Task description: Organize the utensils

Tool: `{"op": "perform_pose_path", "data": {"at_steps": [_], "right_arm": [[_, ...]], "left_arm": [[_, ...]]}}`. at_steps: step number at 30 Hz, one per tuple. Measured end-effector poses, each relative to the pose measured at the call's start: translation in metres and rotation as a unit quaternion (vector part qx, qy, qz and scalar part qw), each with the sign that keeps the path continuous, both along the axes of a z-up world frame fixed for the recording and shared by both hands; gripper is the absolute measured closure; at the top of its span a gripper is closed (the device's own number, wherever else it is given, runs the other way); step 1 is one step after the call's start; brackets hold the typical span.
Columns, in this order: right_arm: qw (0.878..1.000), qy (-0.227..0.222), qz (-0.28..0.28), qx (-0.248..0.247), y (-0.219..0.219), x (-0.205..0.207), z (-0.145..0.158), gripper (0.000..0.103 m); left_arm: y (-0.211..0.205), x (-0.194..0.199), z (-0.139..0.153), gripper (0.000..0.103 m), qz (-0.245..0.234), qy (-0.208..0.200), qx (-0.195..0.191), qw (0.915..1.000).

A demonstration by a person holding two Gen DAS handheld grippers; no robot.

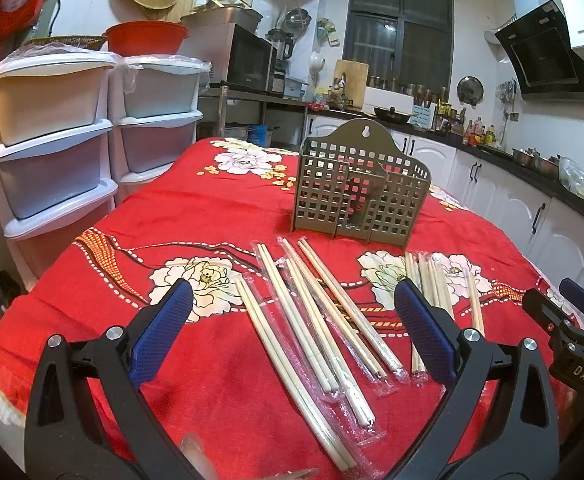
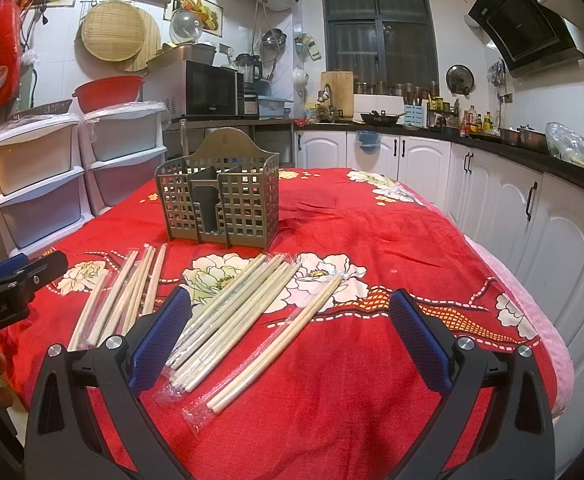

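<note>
Table under a red floral cloth (image 1: 212,208), kitchen behind.

Left gripper (image 1: 292,308): jaws spread wide, nothing between the blue pads, held low over the near edge of the table.

Right gripper (image 2: 288,312): jaws likewise wide apart, holding nothing. Its tip also shows at the right edge of the left view.

Chopsticks in clear wrappers lie flat on the cloth in two loose bunches. One bunch (image 1: 316,312) sits straight ahead of the left gripper, sticks overlapping and fanned toward the holder. The other (image 2: 248,312) lies ahead of the right gripper, partly crossed by its left finger (image 2: 160,336), with one wrapped pair (image 2: 276,344) lying a little apart to the right.

Holder (image 1: 360,184): olive, perforated, upright, divided into compartments, standing on the cloth beyond both bunches, apart from them. No chopsticks visible in it.

Around:
- Stacked plastic drawers (image 1: 52,140) left of the table
- Red basin (image 1: 146,36) on top of them
- Microwave (image 2: 208,88) behind
- White cabinets (image 2: 492,184) under a dark, cluttered counter along the right
- Range hood (image 1: 548,52) above
- Dark window (image 2: 380,28) at the back
</note>
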State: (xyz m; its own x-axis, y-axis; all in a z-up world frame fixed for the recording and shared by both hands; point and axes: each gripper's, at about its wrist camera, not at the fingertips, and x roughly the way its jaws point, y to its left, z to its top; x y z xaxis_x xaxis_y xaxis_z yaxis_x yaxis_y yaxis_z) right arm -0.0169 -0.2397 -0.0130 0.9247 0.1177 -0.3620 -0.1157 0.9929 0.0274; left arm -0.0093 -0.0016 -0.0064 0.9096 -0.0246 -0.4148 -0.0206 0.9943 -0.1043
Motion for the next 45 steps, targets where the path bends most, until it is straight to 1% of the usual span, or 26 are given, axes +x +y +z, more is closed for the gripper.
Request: {"op": "perform_pose_path", "data": {"at_steps": [8,16,22,26,32,38,41,43,45], "right_arm": [[1.0,0.0,0.004,-0.002,0.001,0.0,-0.001,0.006],[1.0,0.002,0.013,-0.01,0.011,0.008,0.003,0.006],[0.999,0.004,0.025,-0.028,0.019,0.021,0.011,0.006],[0.998,0.009,0.039,-0.041,0.023,0.036,0.019,0.006],[0.996,0.044,0.063,-0.033,0.023,0.071,0.025,0.006],[0.994,0.079,0.074,-0.035,0.025,0.103,0.023,0.006],[0.991,0.107,0.076,-0.019,0.019,0.121,0.018,0.006],[0.99,0.123,0.068,-0.011,0.012,0.132,0.014,0.006],[0.989,0.137,0.064,-0.006,0.005,0.141,0.009,0.007]], "left_arm": [[0.006,0.001,0.0,0.011,0.006,0.001,-0.003,1.0],[0.015,0.007,-0.002,0.011,0.019,0.012,-0.013,0.9997],[0.028,0.02,0.004,0.011,0.03,0.027,-0.023,0.9989],[0.036,0.031,0.01,0.011,0.034,0.04,-0.021,0.9984],[0.044,0.054,0.015,0.011,0.022,0.067,-0.018,0.9973],[0.053,0.077,0.011,0.011,0.007,0.097,-0.035,0.9946],[0.058,0.092,0.004,0.011,-0.007,0.122,-0.053,0.9912],[0.061,0.101,-0.001,0.011,-0.003,0.142,-0.057,0.9882],[0.065,0.109,-0.009,0.013,-0.014,0.161,-0.074,0.9841]]}}
